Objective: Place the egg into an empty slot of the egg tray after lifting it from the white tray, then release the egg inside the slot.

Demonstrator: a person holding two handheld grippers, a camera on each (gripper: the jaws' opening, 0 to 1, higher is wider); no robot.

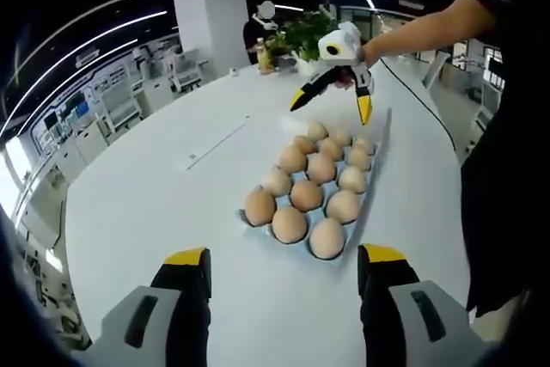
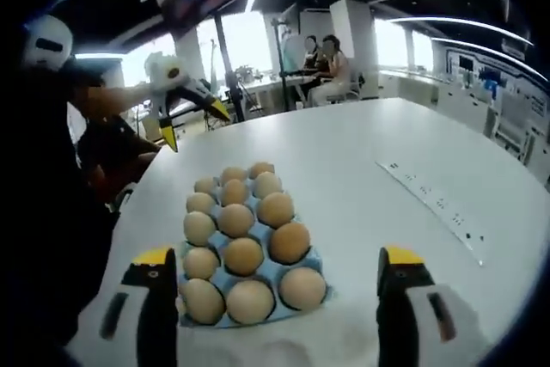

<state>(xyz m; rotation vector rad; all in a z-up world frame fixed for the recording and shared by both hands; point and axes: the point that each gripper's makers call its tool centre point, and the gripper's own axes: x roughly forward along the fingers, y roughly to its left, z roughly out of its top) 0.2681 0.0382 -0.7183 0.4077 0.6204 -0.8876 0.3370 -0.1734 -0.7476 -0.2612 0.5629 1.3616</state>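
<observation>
Left gripper view: the left tool [image 1: 284, 268] rises from the bottom edge, jaws spread wide with nothing between them. Just ahead, a blue egg tray [image 1: 378, 154] full of brown eggs [image 1: 308, 195] sits on a white round counter [image 1: 155, 204]. Beyond the tray, the right tool [image 1: 331, 107] hangs above its far end, jaws apart and holding nothing.

Right gripper view: the right tool [image 2: 279, 285] has its jaws wide apart and holds nothing. The egg tray [image 2: 318, 260] lies just ahead, filled with eggs [image 2: 243, 255]. The left tool [image 2: 196, 126] hovers past its far end, gaping and holding nothing.
</observation>
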